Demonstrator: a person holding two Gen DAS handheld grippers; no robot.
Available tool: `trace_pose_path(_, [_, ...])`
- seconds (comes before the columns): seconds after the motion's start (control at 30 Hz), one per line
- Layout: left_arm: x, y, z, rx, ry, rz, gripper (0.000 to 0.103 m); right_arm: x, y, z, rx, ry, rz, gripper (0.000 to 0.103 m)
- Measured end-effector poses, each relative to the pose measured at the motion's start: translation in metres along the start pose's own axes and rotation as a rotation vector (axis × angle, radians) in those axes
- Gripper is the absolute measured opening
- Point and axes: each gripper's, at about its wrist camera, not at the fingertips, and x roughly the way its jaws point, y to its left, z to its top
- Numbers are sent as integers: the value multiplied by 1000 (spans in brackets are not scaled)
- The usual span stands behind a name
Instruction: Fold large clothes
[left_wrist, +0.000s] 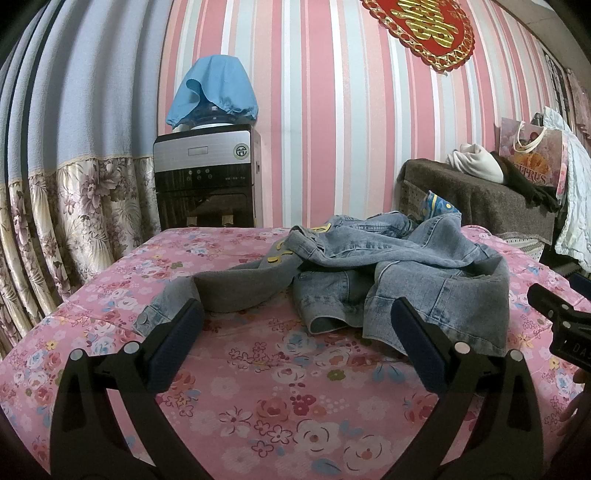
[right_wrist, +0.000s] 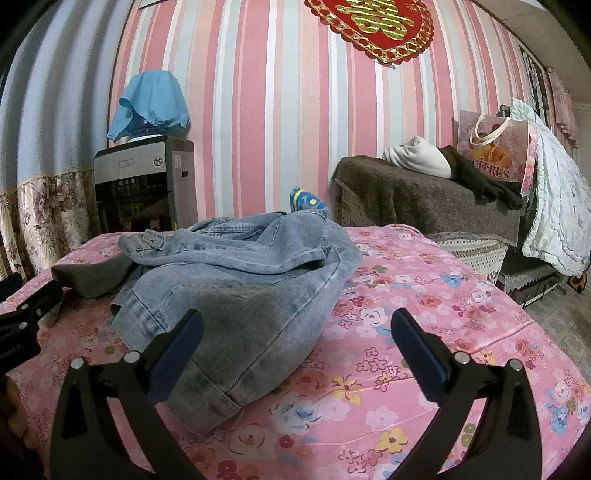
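The left gripper (left_wrist: 295, 325) hangs low over the near part of the bed (left_wrist: 258, 387), fingers spread wide with nothing between them; the right gripper (right_wrist: 295, 332) beside it is spread the same, also empty. Just ahead of both lies the denim jacket (left_wrist: 388, 273), crumpled in a heap toward the middle of the flowered bedspread, one sleeve (left_wrist: 173, 299) trailing toward the left edge. Behind the bed's far edge stands a water dispenser (left_wrist: 207, 177) under a blue cloth (left_wrist: 218, 88), against the striped wall. Off the far right corner sits a brown-covered bench (left_wrist: 480, 195) carrying a white bundle (left_wrist: 476, 162) and a paper bag (left_wrist: 532, 155).
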Motion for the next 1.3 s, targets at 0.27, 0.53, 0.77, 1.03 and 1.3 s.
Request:
trace_pose_path(0.27, [1, -1, -1, 0, 0, 0, 100, 0, 0, 0, 0, 0, 0, 101])
trace_pose_path(0.53, [4, 0, -1, -1, 1, 0, 100, 0, 0, -2, 0, -1, 0, 101])
trace_pose_path(0.77, [6, 1, -1, -1, 3, -2, 100, 0, 1, -1, -2, -1, -1, 101])
trace_pose_path(1.03, [8, 1, -2, -3, 7, -2, 100, 0, 5, 0, -2, 0, -4, 101])
trace_pose_path(1.3, [9, 2, -6, -2, 1, -25, 100, -3, -1, -3, 5, -23, -9, 101])
